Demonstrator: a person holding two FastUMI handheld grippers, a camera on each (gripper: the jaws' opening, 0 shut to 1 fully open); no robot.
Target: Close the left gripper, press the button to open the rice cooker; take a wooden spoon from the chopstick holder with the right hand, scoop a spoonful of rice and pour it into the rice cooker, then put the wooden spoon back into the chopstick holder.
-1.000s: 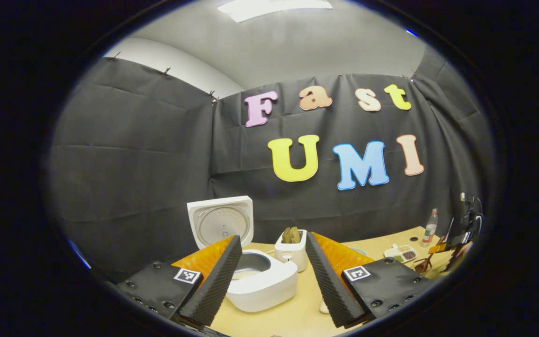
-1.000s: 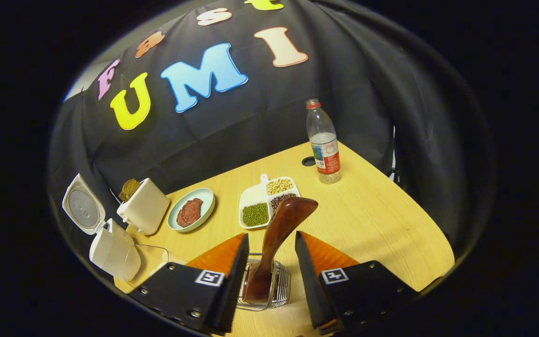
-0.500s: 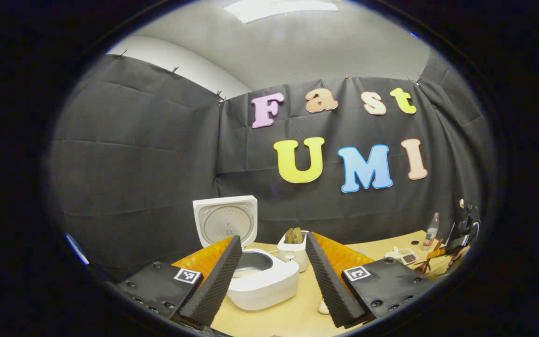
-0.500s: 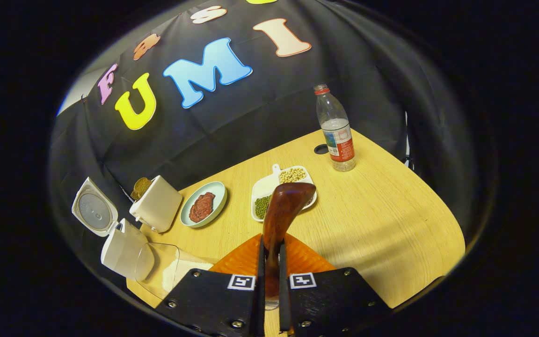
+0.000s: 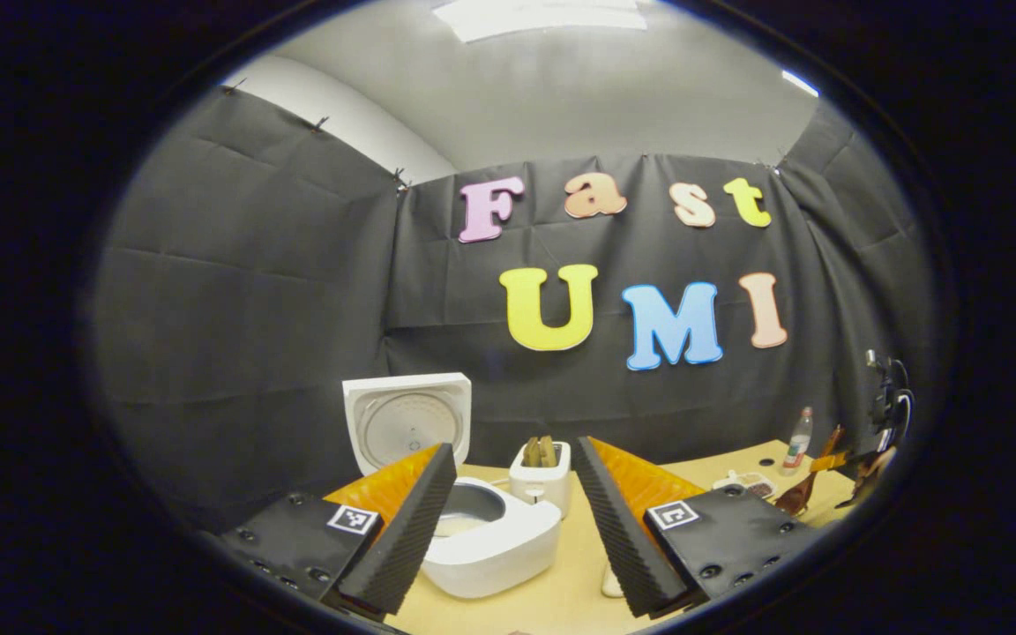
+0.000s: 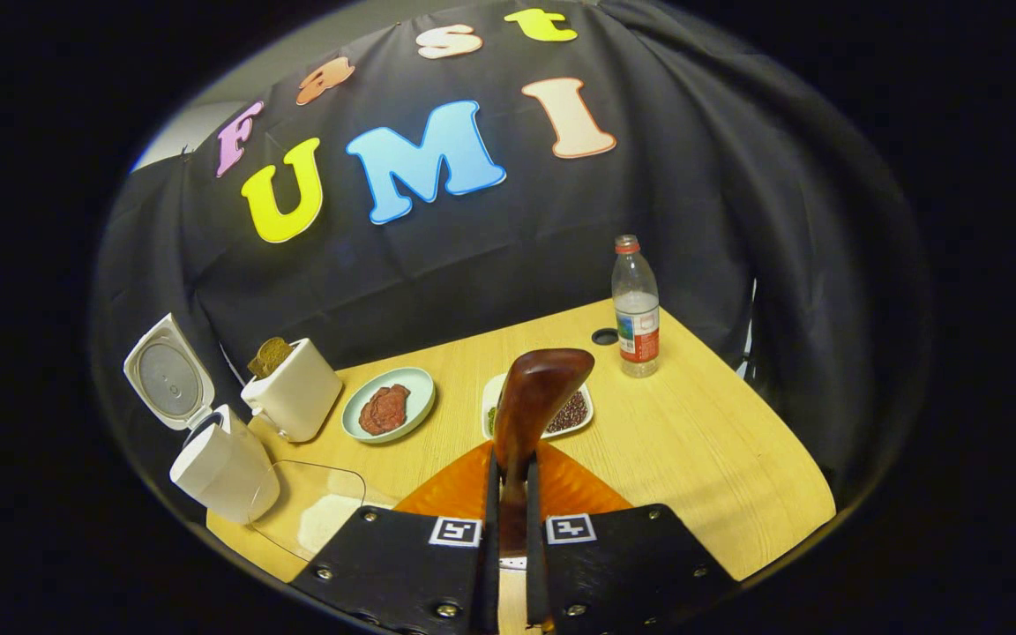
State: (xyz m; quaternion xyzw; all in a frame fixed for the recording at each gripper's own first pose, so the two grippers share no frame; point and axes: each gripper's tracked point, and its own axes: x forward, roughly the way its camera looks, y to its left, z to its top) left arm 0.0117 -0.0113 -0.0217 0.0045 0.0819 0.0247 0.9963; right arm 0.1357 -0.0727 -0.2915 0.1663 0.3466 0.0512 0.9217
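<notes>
On the counter [image 6: 702,441], by item, right gripper view unless noted.

Right tool [image 6: 508,538]: clamped on the handle of the spoon [image 6: 536,401], both fingers pressed flat against it. Grip sits low on the shaft, likely so the bowl end stays free for scooping.

Spoon: dark wood, long axis running straight out along the tool's own line, bowl end farthest from the tool and uppermost in the view, its curve leaning slightly right. It overlaps the divided dish [image 6: 571,413] of beans and grains behind it; whether it is above or touching cannot be told. Holder is hidden below the tool. In the left gripper view the spoon [image 5: 797,496] appears small at the far right edge.

Cooker [image 6: 219,467]: white, at the left edge, lid [image 6: 166,377] swung up and back, so the button step looks done. Left gripper view shows the cooker [image 5: 490,542] with its pot mouth exposed and lid [image 5: 407,423] upright behind.

Left tool [image 5: 512,529]: open, fingers spread wide with nothing between them, held back from the cooker, probably to leave the mouth free.

Clear container [image 6: 314,511]: just beside the cooker, near the tool, pale contents, likely the rice; contents not sharp enough to confirm.

Toaster [image 6: 296,399]: white, bread in the slot, behind the cooker.

Plate [image 6: 415,397]: pale green, a reddish slab on it, between toaster and divided dish.

Bottle [image 6: 636,304]: upright, far side, well apart from the rest.

Judgement: spoon taken; scoop not yet made.
</notes>
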